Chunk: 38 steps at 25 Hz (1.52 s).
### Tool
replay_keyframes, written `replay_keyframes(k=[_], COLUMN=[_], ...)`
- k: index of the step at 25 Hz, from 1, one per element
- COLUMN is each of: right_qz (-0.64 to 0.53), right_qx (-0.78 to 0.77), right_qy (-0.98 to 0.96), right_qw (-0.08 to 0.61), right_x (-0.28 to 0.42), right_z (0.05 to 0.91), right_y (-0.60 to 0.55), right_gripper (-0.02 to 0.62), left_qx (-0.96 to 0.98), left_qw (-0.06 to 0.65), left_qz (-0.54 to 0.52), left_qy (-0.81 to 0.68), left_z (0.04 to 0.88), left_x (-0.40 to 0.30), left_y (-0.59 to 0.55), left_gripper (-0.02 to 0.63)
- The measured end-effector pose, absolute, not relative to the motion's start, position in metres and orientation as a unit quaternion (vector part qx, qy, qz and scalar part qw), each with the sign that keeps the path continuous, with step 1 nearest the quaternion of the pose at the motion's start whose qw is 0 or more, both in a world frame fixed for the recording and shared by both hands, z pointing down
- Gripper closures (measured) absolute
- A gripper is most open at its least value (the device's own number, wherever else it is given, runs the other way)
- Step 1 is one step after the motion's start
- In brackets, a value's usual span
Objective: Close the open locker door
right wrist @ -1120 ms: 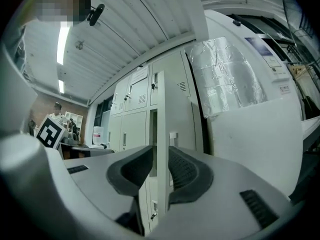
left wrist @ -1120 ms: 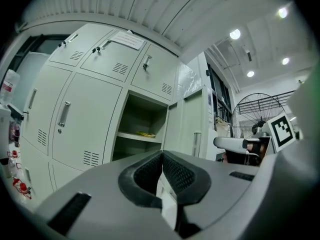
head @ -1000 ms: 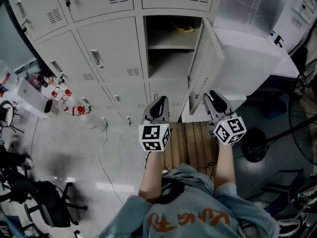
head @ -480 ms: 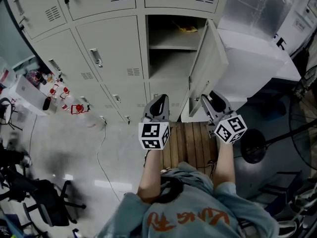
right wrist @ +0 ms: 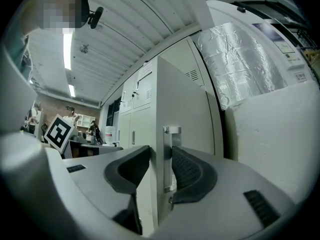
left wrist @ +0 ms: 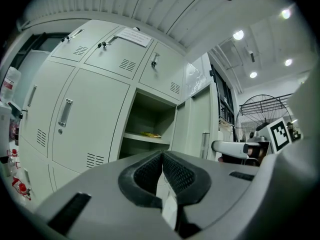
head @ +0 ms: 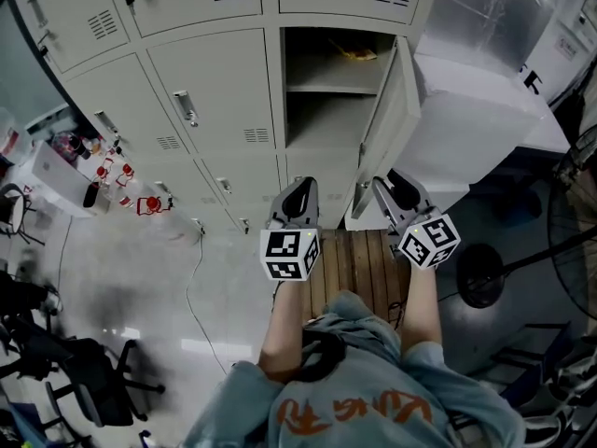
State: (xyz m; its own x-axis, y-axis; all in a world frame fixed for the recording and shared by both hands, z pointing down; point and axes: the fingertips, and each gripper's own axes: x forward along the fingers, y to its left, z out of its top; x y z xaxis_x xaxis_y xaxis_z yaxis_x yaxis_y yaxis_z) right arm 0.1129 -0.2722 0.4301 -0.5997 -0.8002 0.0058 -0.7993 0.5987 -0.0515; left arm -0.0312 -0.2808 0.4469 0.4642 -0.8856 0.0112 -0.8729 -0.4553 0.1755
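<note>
1. Locker door (head: 387, 124): open, hinged at the right of its bay (head: 326, 91), swung out toward the near side.
2. R gripper (head: 392, 189): jaws closing, w/ the door's free edge and handle (right wrist: 169, 159) between them. I see no firm pinch yet.
3. L gripper (head: 297, 194): jaws together, empty, left of the door.
4. Handling (my est.): thin sheet metal, stiff, light, swings easily. Paint is smooth, so slippery.
5. Hold: I'd take the free edge by the handle, or push the outer face flat. Go slow, it could slam.
</note>
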Motion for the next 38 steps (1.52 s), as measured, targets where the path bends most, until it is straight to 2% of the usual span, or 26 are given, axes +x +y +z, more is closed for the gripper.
replay_keyframes(k=[19,38], right_qz=[-0.016,-0.004], right_qx=[-0.422,-0.43], right_qy=[0.906,0.902], right_qw=[-0.013,-0.035], right_x=[0.049,-0.028], right_z=[0.428,0.425], right_y=[-0.301,-0.371], right_gripper=[0.469,0.492], left_qx=[0.813,0.793], left_qw=[0.09,0.093], left_qz=[-0.031,-0.024], left_qy=[-0.574,-0.602], left_z=[0.458,0.459], left_x=[-0.094,-0.131], left_y=[-0.283,-0.343], left_gripper=[0.586,0.586])
